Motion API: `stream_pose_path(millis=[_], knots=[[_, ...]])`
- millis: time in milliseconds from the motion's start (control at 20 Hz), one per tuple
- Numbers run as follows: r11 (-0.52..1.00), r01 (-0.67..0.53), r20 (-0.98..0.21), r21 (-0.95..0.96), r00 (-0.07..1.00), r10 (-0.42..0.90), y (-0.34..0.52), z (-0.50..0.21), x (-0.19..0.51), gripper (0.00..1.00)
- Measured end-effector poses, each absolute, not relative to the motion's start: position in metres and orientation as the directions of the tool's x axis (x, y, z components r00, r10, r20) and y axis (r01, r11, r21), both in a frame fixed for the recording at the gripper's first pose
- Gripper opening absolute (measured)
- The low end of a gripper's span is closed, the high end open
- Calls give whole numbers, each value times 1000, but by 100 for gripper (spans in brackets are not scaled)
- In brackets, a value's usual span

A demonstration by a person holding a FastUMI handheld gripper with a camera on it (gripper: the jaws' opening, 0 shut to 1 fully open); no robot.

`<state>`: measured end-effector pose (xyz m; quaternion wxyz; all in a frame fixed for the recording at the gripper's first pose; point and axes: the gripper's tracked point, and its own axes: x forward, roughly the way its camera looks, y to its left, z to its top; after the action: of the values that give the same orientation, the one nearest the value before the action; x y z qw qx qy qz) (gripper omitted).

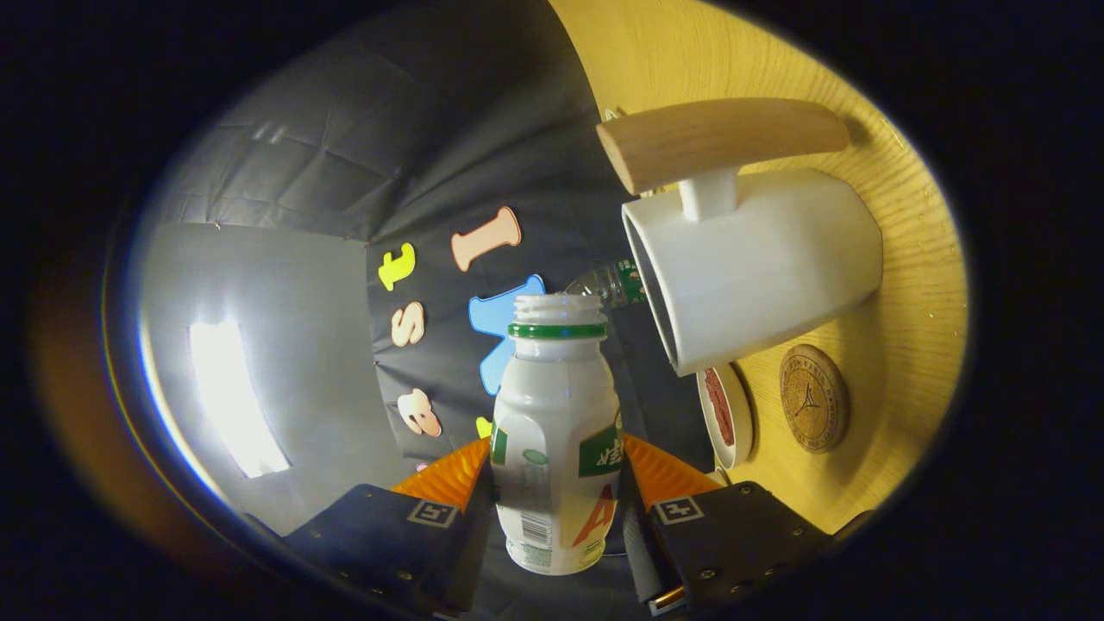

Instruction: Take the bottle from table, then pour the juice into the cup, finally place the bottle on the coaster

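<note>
Bottle tipped toward the cup
Your gripper (pixel 556 509) pinches the open juice bottle (pixel 556 431), rolled sideways so its mouth nears the white cup (pixel 759 267) ahead; cork coaster (pixel 813 398) waits beyond.

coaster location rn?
In the gripper view the round cork coaster lies flat on the wooden table, just past the white cup and beside a small white dish, off to the side of the bottle clamped in the tongs.

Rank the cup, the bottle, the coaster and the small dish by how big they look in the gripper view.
1. Cup
2. Bottle, held between the fingers, so nearness inflates it
3. Coaster and small dish: too alike to rank
</note>
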<state>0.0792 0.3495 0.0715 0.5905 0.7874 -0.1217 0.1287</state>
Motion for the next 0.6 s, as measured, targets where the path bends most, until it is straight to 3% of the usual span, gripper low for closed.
stream_pose_path(millis=[300, 600], knots=[[-148, -319, 324, 936, 946, 12, 363, 69, 81, 67], [116, -285, 277, 952, 958, 78, 377, 69, 81, 67]])
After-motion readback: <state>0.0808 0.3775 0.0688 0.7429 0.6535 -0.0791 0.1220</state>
